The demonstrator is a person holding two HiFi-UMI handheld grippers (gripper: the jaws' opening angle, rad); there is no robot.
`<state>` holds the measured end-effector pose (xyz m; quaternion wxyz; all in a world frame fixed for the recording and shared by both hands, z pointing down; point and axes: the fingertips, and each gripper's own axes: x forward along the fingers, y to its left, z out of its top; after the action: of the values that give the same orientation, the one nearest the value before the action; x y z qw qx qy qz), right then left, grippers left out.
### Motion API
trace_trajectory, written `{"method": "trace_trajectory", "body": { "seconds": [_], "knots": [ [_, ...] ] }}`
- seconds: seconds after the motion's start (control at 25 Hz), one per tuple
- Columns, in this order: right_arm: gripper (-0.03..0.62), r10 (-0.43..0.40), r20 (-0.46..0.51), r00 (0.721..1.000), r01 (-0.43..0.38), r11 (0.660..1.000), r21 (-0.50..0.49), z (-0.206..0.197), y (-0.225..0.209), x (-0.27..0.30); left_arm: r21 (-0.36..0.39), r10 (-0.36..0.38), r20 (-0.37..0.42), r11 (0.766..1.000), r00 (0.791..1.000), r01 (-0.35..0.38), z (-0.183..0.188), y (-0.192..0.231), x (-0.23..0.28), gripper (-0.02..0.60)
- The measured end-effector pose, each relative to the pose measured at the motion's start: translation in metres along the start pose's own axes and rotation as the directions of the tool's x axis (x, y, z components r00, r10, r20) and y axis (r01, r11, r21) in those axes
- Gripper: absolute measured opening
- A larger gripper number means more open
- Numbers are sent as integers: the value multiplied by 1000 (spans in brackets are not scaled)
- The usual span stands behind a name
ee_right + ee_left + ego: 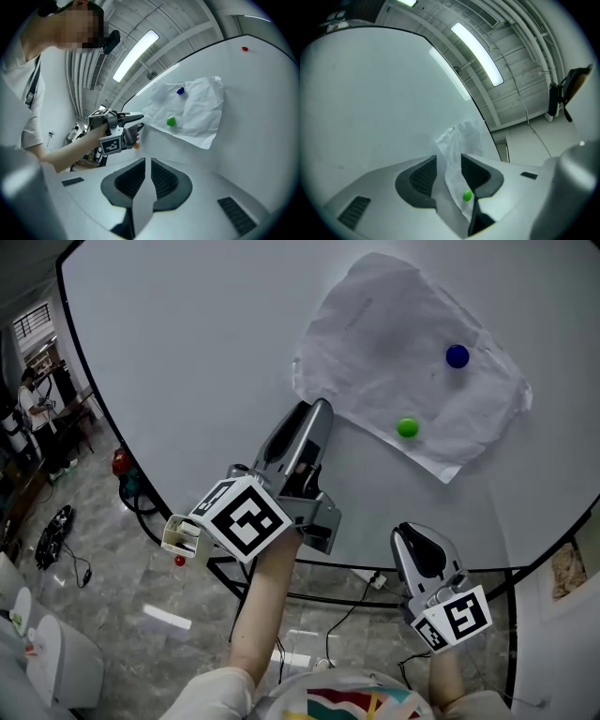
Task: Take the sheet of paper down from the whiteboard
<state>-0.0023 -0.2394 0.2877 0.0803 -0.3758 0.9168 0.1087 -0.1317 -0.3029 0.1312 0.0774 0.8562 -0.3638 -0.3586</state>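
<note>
A crumpled white sheet of paper (pixel 403 371) hangs on the whiteboard (pixel 187 352), pinned by a blue magnet (pixel 457 355) and a green magnet (pixel 407 427). My left gripper (pixel 317 409) points up at the sheet's lower left corner, jaws open. In the left gripper view the paper (pixel 461 140) and the green magnet (pixel 467 195) show through the gap of the gripper (pixel 449 161), and the pads do not press on it. My right gripper (pixel 417 535) hangs lower, below the sheet, shut and empty. The right gripper view shows its closed jaws (pixel 151 161), the paper (pixel 192 110) and the left gripper (pixel 137 122).
A red magnet (pixel 244 48) sits on the board above the sheet. The board's black frame (pixel 103 399) curves down to a stand over a tiled floor with cables (pixel 56 531). A red object (pixel 120 462) lies by the stand. White furniture (pixel 42 652) stands at lower left.
</note>
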Motion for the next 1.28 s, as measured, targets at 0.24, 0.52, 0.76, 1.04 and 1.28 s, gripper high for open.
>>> {"method": "trace_trajectory", "body": {
  "seconds": [0.24,0.52,0.76,1.04,1.28],
  "knots": [
    [46,12,-14,1000,-12,999,-44,0,4,-3,0,-24,35,1000,999,24,5,-3,2,193],
    [46,16,-10,1000,-17,993,-118,9,12,1,72,14,102,997,995,-21,22,-5,-4,46],
    [48,-169,94,981,189,937,-293,58,-19,19,162,37,108,985,993,-55,21,1,-4,46],
    [115,-357,115,927,354,728,-587,106,-53,66,443,118,115,883,986,-157,18,-1,-1,46],
    [115,-368,88,926,352,753,-557,100,-54,86,663,202,150,705,968,-250,15,-6,1,46]
  ]
}}
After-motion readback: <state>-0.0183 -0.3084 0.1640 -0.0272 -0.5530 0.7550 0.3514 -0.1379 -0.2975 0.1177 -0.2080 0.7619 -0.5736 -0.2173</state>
